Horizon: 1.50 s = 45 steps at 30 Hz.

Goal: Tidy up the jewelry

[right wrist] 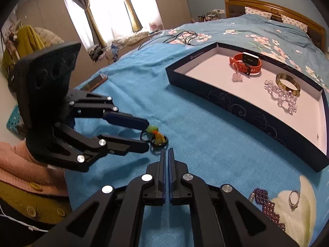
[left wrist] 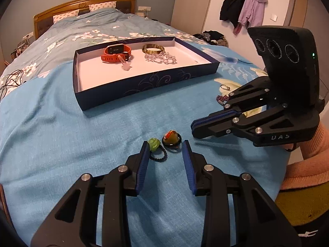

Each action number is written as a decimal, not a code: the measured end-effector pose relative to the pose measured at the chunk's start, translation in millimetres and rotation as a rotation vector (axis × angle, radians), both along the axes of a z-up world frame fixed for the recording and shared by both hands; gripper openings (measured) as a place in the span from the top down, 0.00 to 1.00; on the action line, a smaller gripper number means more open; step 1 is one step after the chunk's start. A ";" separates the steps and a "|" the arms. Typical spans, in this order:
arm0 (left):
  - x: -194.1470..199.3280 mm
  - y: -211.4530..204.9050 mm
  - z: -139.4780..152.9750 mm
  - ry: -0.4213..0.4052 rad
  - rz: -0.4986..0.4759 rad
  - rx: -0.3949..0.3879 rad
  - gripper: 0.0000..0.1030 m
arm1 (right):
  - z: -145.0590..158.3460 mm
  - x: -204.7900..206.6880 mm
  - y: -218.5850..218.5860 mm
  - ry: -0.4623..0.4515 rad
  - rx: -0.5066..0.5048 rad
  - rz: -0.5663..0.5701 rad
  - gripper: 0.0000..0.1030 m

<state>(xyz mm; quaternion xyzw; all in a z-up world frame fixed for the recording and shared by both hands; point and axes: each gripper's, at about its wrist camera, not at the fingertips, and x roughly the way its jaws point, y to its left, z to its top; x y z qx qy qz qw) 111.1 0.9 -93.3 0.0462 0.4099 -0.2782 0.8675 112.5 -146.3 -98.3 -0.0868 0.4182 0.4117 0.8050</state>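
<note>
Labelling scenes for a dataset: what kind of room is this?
Most likely a home bedroom: a made bed with a floral blue quilt and wooden headboard, jackets hanging on the wall, and a curtained window.

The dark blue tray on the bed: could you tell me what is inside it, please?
Inside the dark blue tray lie an orange smartwatch, a small pale pink charm, a gold-brown bangle and a clear crystal bead bracelet. The bangle's near edge is partly covered by the beads.
</note>
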 end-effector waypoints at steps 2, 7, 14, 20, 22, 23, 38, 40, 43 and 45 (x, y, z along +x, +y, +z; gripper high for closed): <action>1.6 1.3 -0.6 0.005 0.011 0.006 0.70 | 0.4 2.8 1.5 -0.003 0.008 -0.009 0.94; 1.9 3.4 -2.3 0.011 0.021 0.020 0.70 | 1.9 11.0 12.1 0.001 0.032 0.008 0.84; 0.8 5.5 -2.6 0.015 0.022 0.014 0.70 | -1.2 13.3 28.7 -0.011 -0.017 0.064 0.91; 0.1 7.9 -1.6 0.011 0.022 -0.002 0.68 | 8.5 17.8 5.2 0.034 0.130 0.016 0.92; 0.2 7.9 -0.5 0.008 0.021 -0.009 0.68 | 11.5 18.8 -0.8 0.030 0.141 -0.020 0.92; -0.1 7.9 0.5 0.006 0.018 -0.017 0.66 | 13.0 18.3 -4.0 0.038 0.169 -0.012 0.92; -1.3 -23.8 4.1 -0.063 -0.045 0.072 0.66 | -4.3 10.2 -25.5 0.054 0.097 -0.090 0.91; -2.1 -27.3 6.0 -0.077 -0.054 0.088 0.66 | -4.1 8.6 -28.8 0.050 0.093 -0.107 0.89; -4.2 -28.1 12.1 -0.105 -0.063 0.078 0.66 | -4.6 6.4 -32.6 0.046 0.089 -0.120 0.89; -6.5 -29.0 14.1 -0.105 -0.086 0.056 0.66 | -3.8 3.9 -36.1 0.041 0.096 -0.127 0.88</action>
